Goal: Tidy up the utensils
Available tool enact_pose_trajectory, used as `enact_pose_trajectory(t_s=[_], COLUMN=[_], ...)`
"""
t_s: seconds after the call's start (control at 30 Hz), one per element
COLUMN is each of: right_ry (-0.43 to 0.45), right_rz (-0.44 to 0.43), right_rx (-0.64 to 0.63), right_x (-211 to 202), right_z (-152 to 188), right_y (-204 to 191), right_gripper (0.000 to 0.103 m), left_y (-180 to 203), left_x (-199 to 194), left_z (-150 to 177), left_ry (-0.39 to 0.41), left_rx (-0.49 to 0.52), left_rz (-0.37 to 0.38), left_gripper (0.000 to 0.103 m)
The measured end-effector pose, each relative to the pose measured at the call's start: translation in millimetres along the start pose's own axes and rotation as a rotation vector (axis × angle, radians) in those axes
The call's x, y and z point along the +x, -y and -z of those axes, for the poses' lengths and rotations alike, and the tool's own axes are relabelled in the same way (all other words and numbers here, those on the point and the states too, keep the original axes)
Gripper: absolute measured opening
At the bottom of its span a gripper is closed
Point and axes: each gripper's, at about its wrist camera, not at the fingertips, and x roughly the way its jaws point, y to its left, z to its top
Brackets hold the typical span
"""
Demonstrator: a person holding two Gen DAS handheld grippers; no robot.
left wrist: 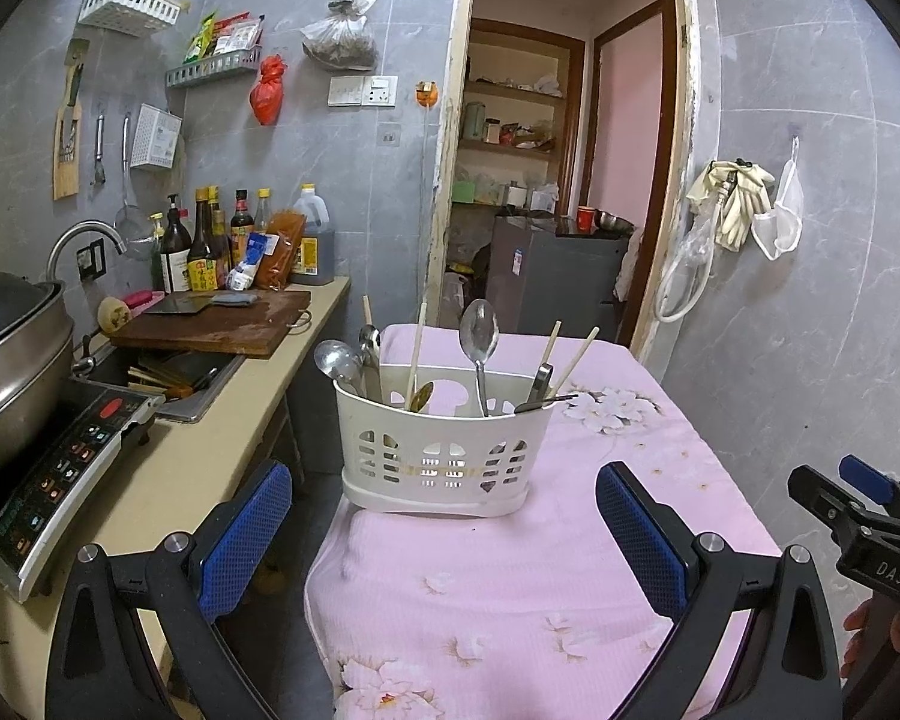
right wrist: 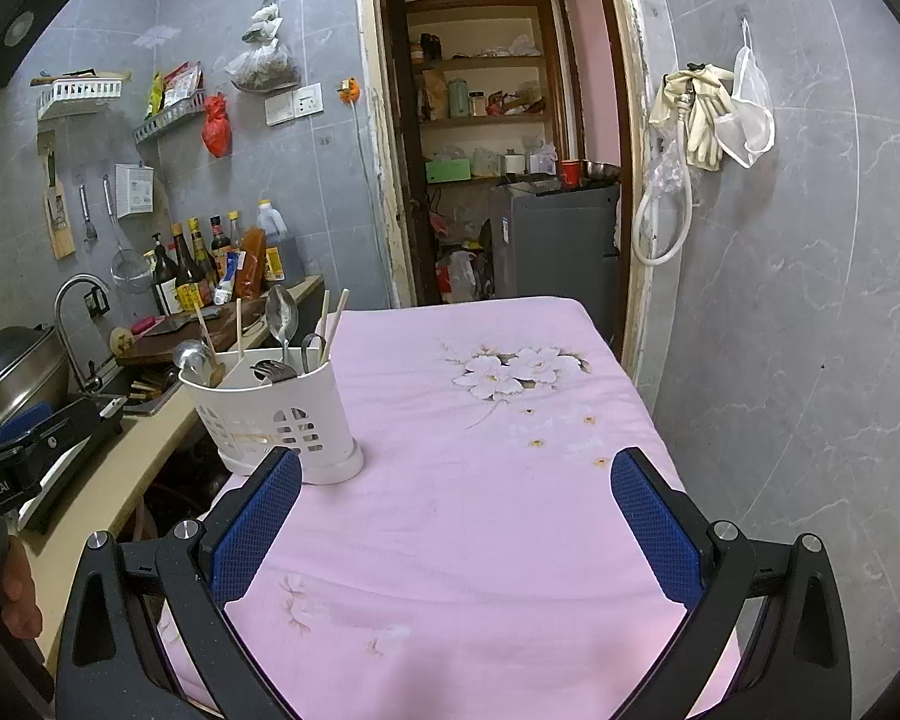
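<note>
Blue mesh-padded fingers apart | perforated white plastic basket | steel spoons

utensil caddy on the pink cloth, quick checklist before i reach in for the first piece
1. Left gripper open and empty: ok, fingers spread wide, nothing between them.
2. Right gripper open and empty: ok.
3. Utensil caddy upright on the pink cloth: ok, base flat, near the table's left edge.
4. Handles reachable: ok, the tall spoon and chopsticks stand above the rim.
5. Utensils sorted by compartment: not ok, spoons, chopsticks and a fork look mixed.
6. Clear path to the caddy: ok for the left gripper, bare cloth ahead; the right sits further off, to the side.
</note>
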Motion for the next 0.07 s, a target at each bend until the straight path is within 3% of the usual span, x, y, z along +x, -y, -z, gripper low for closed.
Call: enact_pose_trajectory(t_s=[0.07], right_ry=[-0.003], right_rz=[0.001], right_rx=[0.0], right_x=[2.0], right_z=[1.7], right_y=[-1.9], right_gripper=[0.102], left_y=[0.3], left_x=[-0.2], left_z=[1.2], left_ry=[-0.002], left_rx=[-0.002], left_rz=[0.001], left_gripper=[0.102])
